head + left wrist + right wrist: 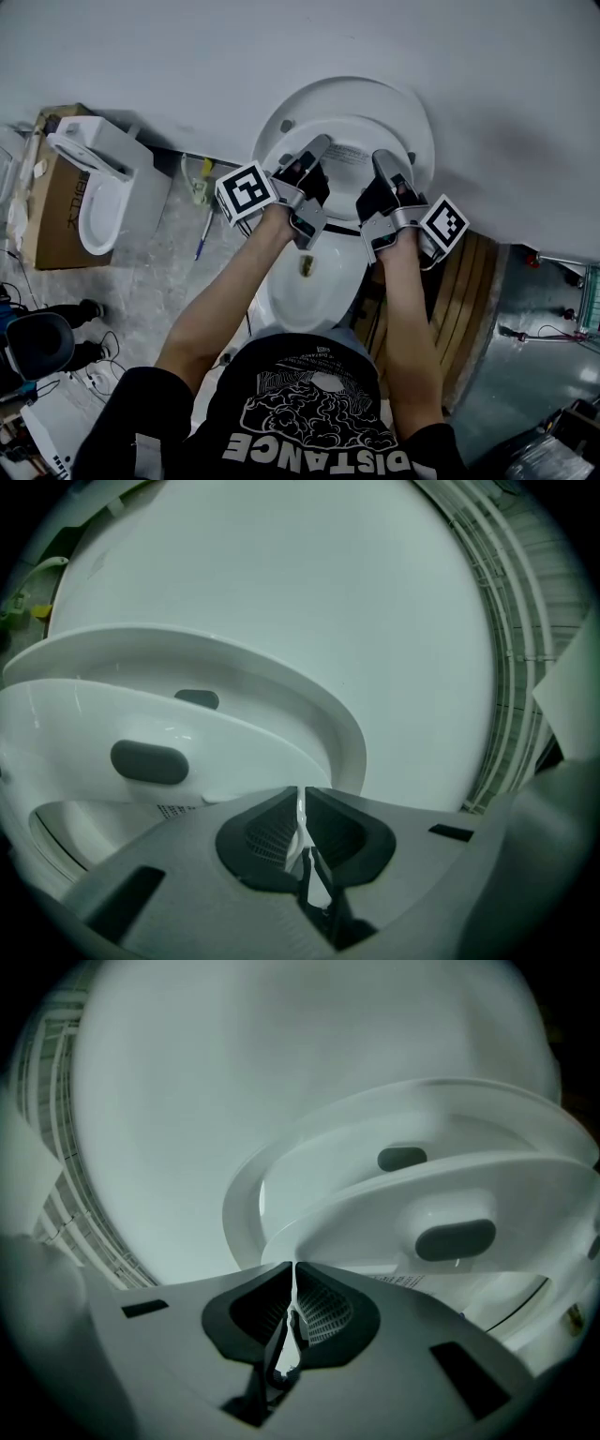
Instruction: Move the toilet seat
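A white toilet stands against the wall, its bowl open below me. The lid leans back, and the toilet seat is tilted up in front of it. My left gripper is on the seat's left front rim and my right gripper on its right front rim. In the left gripper view the seat, with a grey bumper, curves down into the left gripper, whose pads pinch a thin white edge. In the right gripper view the seat runs likewise into the right gripper.
A second white toilet rests on a cardboard box at the left. A wooden pallet lies to the right of the bowl. A blue pen lies on the floor, with cables and dark gear at the lower left.
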